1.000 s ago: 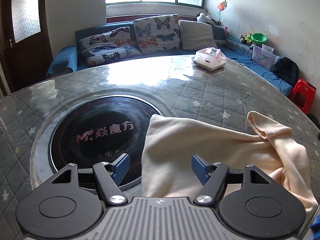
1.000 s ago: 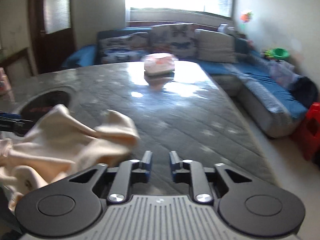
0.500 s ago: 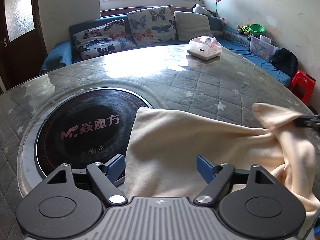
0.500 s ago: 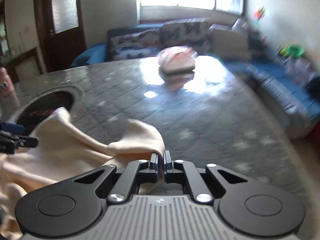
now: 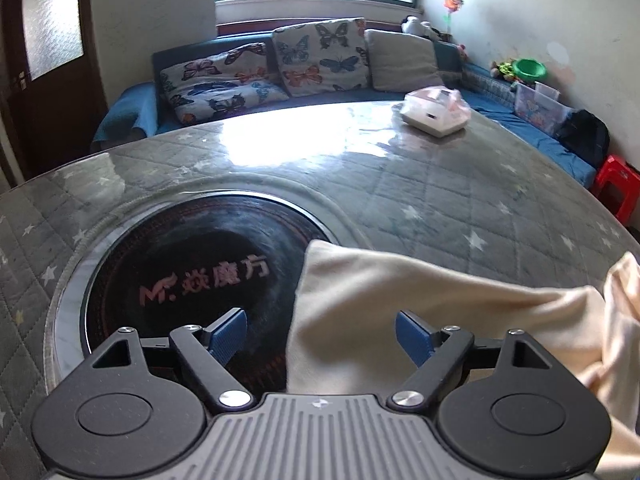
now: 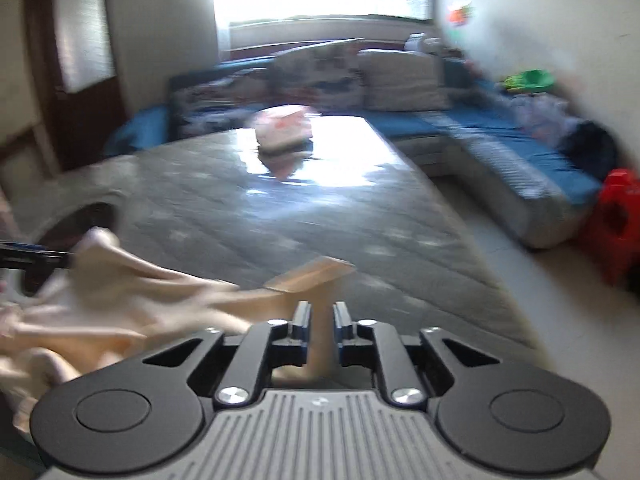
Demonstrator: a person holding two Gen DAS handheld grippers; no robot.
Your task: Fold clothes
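A cream garment (image 5: 420,312) lies on the grey quilted table (image 5: 460,208), its left edge over the black round hob (image 5: 192,264). My left gripper (image 5: 322,334) is open, its blue pads either side of the garment's left edge, not closed on it. In the blurred right wrist view, my right gripper (image 6: 320,320) is shut on a fold of the same garment (image 6: 152,304), with cloth standing up between the pads. The left gripper's tip (image 6: 24,256) shows at the far left of that view.
A white tissue box (image 5: 436,112) stands on the far side of the table. A blue sofa (image 5: 304,92) with butterfly cushions runs behind it and along the right wall. A red stool (image 5: 616,188) stands past the table's right edge.
My right gripper, shut on the garment's corner, has pulled it right and up, stretching the cloth. The left gripper stayed open over the left edge, shifting slightly.
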